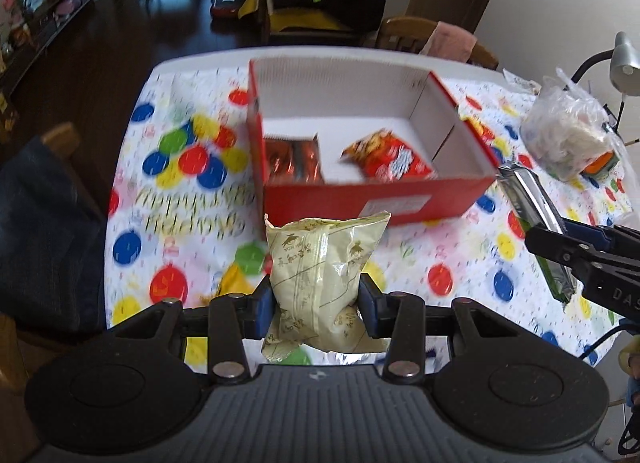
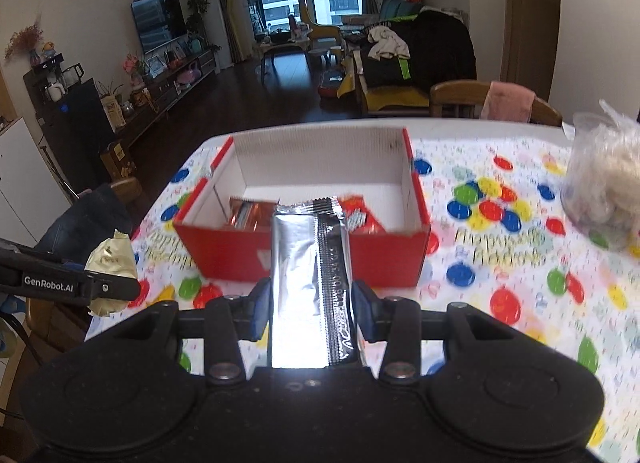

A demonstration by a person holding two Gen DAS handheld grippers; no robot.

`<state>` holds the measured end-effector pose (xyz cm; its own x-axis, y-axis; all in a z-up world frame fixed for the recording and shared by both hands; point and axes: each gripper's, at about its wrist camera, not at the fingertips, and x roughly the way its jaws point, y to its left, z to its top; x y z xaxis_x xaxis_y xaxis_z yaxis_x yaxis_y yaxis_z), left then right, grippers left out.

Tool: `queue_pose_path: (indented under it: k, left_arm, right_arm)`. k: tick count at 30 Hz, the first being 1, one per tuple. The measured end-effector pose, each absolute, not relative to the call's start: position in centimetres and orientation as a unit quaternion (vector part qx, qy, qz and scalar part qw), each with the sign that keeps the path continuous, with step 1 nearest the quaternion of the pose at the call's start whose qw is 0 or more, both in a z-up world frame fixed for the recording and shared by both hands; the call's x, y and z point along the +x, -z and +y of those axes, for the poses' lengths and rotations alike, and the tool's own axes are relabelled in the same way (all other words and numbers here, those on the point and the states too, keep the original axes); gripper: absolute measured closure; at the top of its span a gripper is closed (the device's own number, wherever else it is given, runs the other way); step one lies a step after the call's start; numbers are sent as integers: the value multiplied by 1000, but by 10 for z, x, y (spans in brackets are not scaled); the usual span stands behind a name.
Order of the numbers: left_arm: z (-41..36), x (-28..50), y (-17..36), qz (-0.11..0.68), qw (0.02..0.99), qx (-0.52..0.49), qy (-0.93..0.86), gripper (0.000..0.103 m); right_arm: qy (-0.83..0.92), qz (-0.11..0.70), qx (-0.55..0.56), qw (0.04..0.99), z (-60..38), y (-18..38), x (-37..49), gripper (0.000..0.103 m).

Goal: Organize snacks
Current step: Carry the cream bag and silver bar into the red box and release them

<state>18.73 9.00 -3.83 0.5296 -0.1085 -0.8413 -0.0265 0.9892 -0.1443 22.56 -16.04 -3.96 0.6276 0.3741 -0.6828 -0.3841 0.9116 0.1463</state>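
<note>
Crinkly cream snack pouch [image 1: 320,275] pinched in left claw [image 1: 316,303]; red cardboard box [image 1: 376,191] beyond.

The bench [image 1: 460,263] wears a white cloth dotted with red, blue, yellow and green circles. Toward its far edge the box [image 1: 360,191] is red outside and white inside, with a white label on its near wall. In it lie a glossy orange-brown packet [image 1: 294,161] and a red-and-orange packet [image 1: 390,157] with white patches. The left claw [image 1: 316,301], black with blue pads, carries a pale cream-yellow pouch [image 1: 320,267] printed with faint olive line drawings. The right claw [image 2: 310,313], coloured likewise, bears a silver foil bar [image 2: 310,263] with a black strip. At the right edge, a clear bag [image 1: 568,131] shows whitish contents.
</note>
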Motion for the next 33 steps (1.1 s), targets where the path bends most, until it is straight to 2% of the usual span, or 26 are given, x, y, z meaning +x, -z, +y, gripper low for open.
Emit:
queue_pose_path:
  k: [7, 19, 33]
  left_arm:
    - [73, 232, 22, 478, 877, -42, 17, 61]
    - [69, 335, 21, 510, 858, -46, -22, 61]
    - [65, 421, 76, 589, 806, -19, -57, 61]
  right_arm:
    - [-218, 373, -23, 902, -155, 31, 273, 62]
    - [-229, 392, -29, 891, -143, 39, 370, 62]
    - [-245, 470, -79, 844, -107, 92, 437, 62]
